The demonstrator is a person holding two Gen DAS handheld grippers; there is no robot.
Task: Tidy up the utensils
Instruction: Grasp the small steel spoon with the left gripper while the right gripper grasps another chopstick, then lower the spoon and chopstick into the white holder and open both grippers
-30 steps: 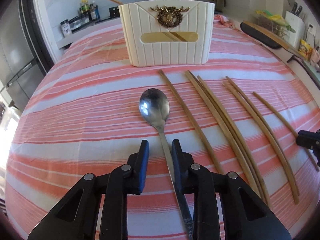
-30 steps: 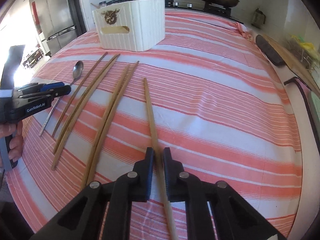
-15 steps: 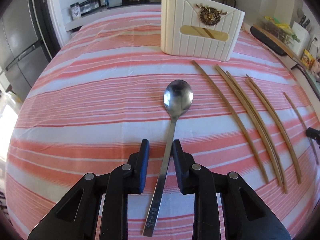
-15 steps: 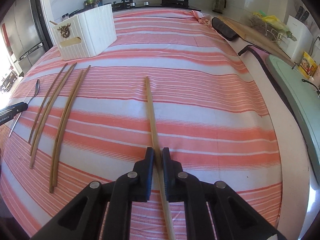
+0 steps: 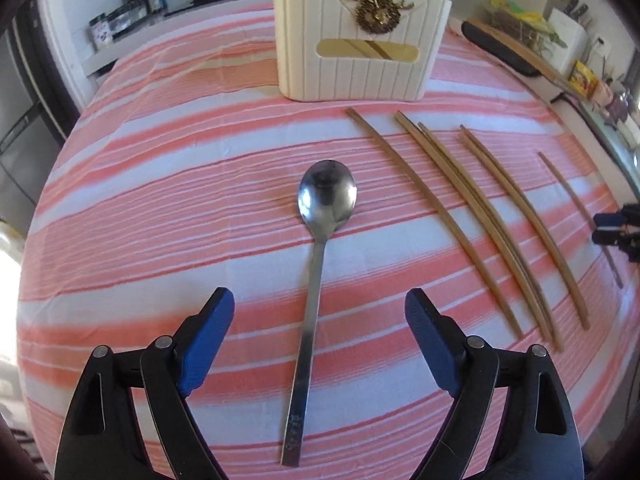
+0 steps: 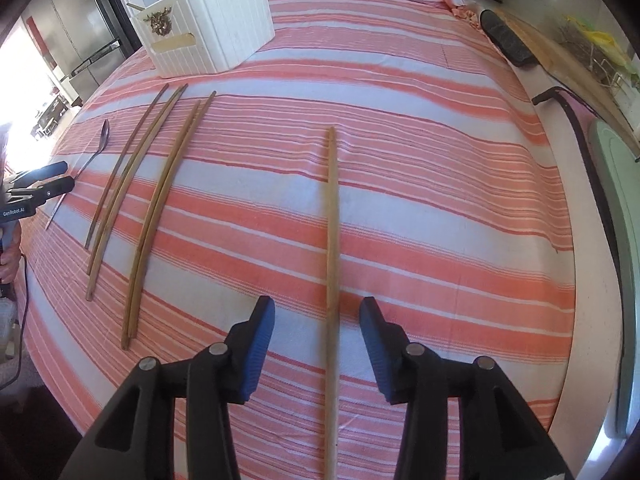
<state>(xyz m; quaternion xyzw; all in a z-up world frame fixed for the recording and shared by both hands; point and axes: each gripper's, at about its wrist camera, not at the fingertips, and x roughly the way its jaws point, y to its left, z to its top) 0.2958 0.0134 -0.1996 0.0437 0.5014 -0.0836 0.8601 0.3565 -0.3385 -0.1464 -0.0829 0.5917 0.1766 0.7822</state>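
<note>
A steel spoon (image 5: 316, 264) lies flat on the striped cloth, bowl pointing away. My left gripper (image 5: 319, 312) straddles its handle with jaws opening wide, pads clear of it. To its right lie several wooden chopsticks (image 5: 476, 216) in a row. A single chopstick (image 6: 332, 240) lies between the opening jaws of my right gripper (image 6: 317, 320), touched by neither pad. The white ribbed utensil holder (image 5: 360, 44) stands at the back, also seen as the holder (image 6: 208, 28) from the right wrist. The spoon (image 6: 98, 148) and the left gripper (image 6: 44, 182) show at the far left of that view.
The striped cloth (image 6: 420, 160) covers the table. A dark strip and wooden board (image 6: 508, 44) lie along the right counter. Jars (image 5: 128, 4) stand on a shelf at the back left. A hand (image 6: 8, 256) holds the left tool.
Both grippers let go: the left came off the spoon's handle and the right off the single chopstick. Both utensils now lie straight on the cloth, and both views have shifted.
</note>
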